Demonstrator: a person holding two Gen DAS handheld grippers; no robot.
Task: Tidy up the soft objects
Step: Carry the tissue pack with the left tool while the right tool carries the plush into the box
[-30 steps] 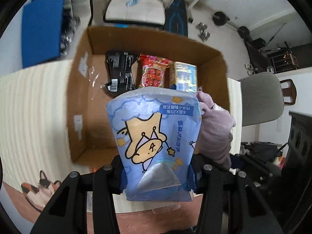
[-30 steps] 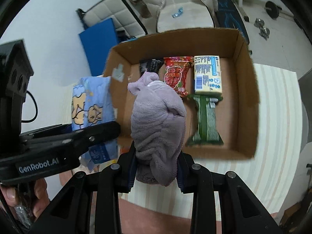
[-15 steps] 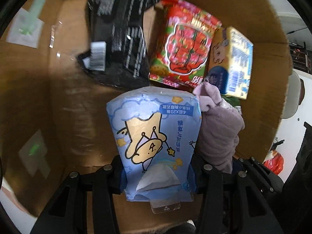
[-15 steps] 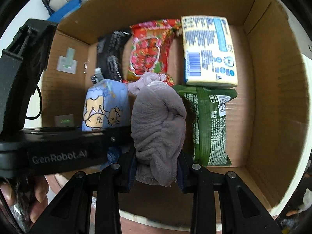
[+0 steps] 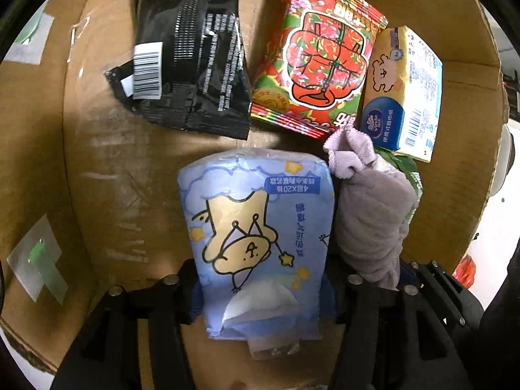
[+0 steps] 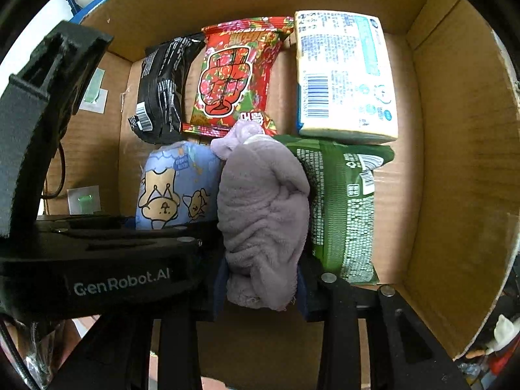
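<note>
Box wall, far left: the cardboard box [image 5: 35, 149] holds everything; both tongs reach down into it.
Black packet: the black packet [image 5: 191, 48] lies flat at the back left of the box floor.
Tissue pack: the blue tissue pack [image 5: 256, 240] stands on the box floor, in front of the black packet, with its side against the cloth.
Left tongs: the left tongs [image 5: 263, 295] have just been opening; the pack is between the jaws, and I cannot tell if the pads press on it or are already free.
Red packet: the red packet [image 6: 234, 74] lies at the back middle.
Cloth: the purple cloth [image 6: 263, 214] sits in the front row, between the tissue pack and the green packet [image 6: 344, 208].
Right tongs: the right tongs [image 6: 261, 289] are closed on the lower end of the cloth.
Yellow tissue pack: the yellow tissue pack [image 6: 344, 74] lies at the back right, behind the green packet.
Step in hand: I judge it is the setting down of both soft things in the front row.
Next move: probably the jaws must open fully and both tongs lift straight up, so the pack and cloth do not tip or drag.
</note>
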